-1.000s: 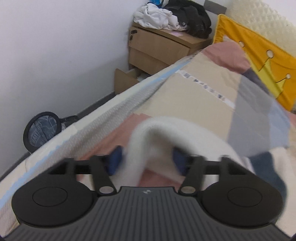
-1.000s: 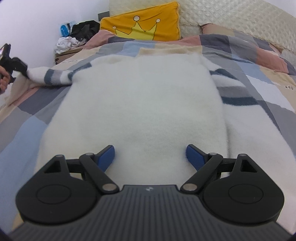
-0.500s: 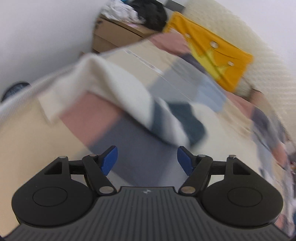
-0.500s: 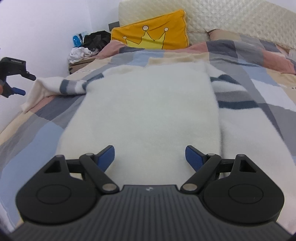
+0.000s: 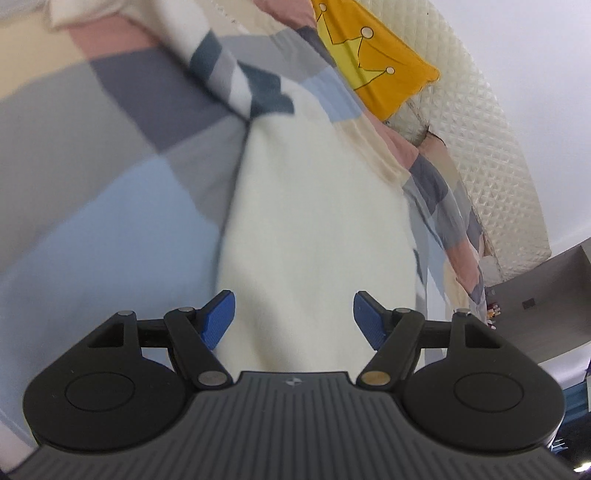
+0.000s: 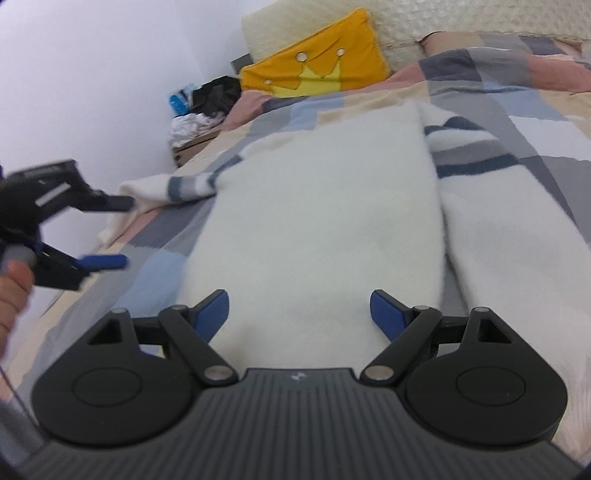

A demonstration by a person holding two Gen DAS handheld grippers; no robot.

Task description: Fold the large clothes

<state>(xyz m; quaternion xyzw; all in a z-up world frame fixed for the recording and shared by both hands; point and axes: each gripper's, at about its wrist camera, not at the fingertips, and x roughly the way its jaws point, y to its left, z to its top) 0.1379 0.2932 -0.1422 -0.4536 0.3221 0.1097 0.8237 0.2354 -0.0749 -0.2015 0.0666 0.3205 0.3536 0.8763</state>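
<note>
while both hands hover over the bed [image 6: 546,122], a large cream-white sweater [image 6: 314,206] lies spread flat on the patchwork quilt [image 6: 155,273], its body running from near the cameras toward the headboard [image 6: 424,26]. one sleeve [image 6: 184,186], banded in grey and dark blue, stretches out to the left side of the bed, its cuff end lying near the edge. the other sleeve [image 6: 480,155], with the same stripes, lies along the right side of the body, just beside it.

the right tool [image 6: 300,312] is above the sweater's near end with its blue pads wide apart; the white knit shows between them, but the pads do not press on it, so it is open and holds nothing. the left tool [image 5: 293,319] is likewise open and empty, its pads spread over the left edge of the sweater's body, with blue and grey quilt squares to its left. in the right wrist view the left tool [image 6: 110,232] appears at the left, blurred, fingers parted, with a person's hand [image 6: 11,295] on its grip; it is near the striped sleeve's cuff but apart from it.

a yellow pillow [image 6: 314,62] with a crown print leans against the quilted headboard. beside the bed's far left corner, a wooden nightstand [image 6: 188,147] carries a heap of black and white clothes [image 6: 207,107].
</note>
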